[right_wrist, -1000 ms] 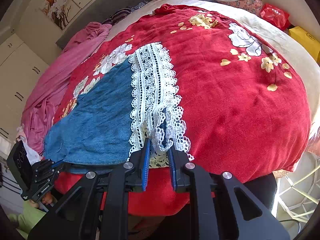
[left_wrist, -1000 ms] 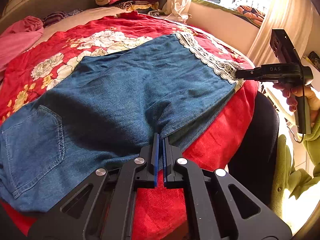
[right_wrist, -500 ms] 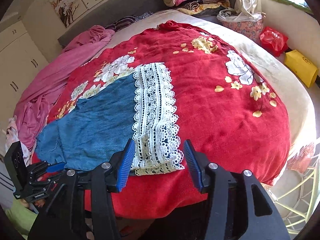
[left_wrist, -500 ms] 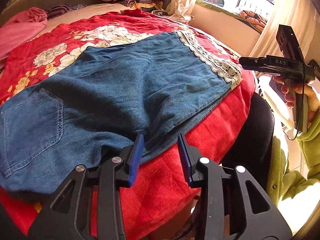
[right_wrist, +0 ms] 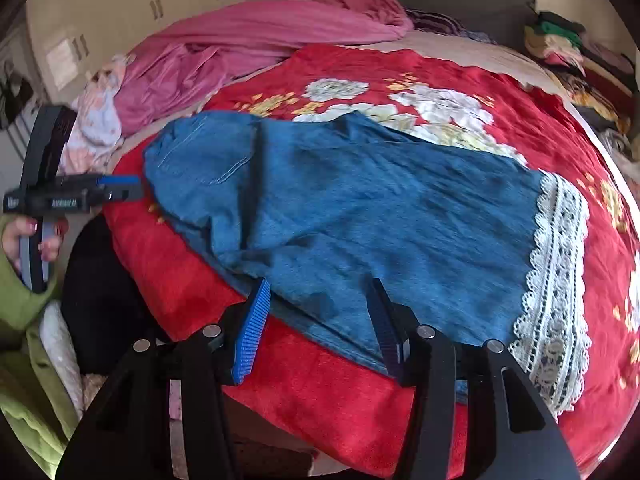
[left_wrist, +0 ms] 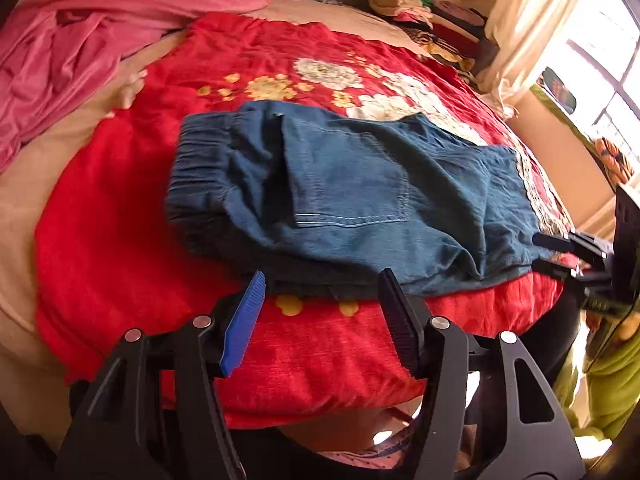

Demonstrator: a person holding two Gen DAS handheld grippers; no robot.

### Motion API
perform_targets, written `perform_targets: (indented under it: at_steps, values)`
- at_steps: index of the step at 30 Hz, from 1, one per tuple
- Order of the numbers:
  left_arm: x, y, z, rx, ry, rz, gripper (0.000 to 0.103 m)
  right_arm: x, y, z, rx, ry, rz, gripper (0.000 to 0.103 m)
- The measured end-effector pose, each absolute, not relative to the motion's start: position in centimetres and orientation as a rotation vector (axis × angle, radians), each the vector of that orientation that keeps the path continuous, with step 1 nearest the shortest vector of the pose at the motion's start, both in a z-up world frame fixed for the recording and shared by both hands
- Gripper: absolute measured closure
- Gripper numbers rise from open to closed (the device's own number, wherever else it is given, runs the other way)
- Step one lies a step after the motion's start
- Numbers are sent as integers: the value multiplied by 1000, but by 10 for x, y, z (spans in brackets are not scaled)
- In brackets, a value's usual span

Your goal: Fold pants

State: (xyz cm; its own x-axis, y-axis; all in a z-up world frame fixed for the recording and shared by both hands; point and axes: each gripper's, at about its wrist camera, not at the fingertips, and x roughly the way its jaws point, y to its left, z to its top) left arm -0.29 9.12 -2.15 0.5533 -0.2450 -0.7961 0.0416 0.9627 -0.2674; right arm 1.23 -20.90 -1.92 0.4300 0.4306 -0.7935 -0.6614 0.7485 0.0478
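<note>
While unheld: one pants [left_wrist: 348, 196], folded.

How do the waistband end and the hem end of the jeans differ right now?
The waistband is gathered, puckered denim; the hem carries a wide band of white lace. The waistband end looks thick and rumpled with a pocket beside it; the hem end lies flatter. Both rest on the red blanket, and neither is gripped.

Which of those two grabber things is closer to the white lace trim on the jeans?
Right. The right gripper hovers at the near edge of the jeans, beside the lace. The left gripper is at the waistband end, far from it.
</note>
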Motion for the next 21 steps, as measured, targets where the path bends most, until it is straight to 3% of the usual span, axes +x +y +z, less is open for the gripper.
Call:
perform_targets:
  at_steps: [6,7,8,9,11,18,21]
  values:
    - [23,121,-33,-455,985,-111,52,13,-186,-30,-427,865,711,55]
    - [27,120,-35,-457,990,-101,58,16,-184,-32,-441,872,708,56]
    - [30,119,-35,-453,988,-92,76,18,-181,-36,-461,881,712,64]
    - [33,119,-35,-451,984,-81,87,20,-178,-40,-479,895,722,80]
    - [33,123,-32,-470,980,-78,97,21,-176,-46,-496,943,740,93]
    - [17,128,-35,-378,1006,-55,98,13,-183,-54,-441,998,782,94]
    - [21,128,-50,-382,1037,-34,85,13,-186,-55,-387,1014,787,90]
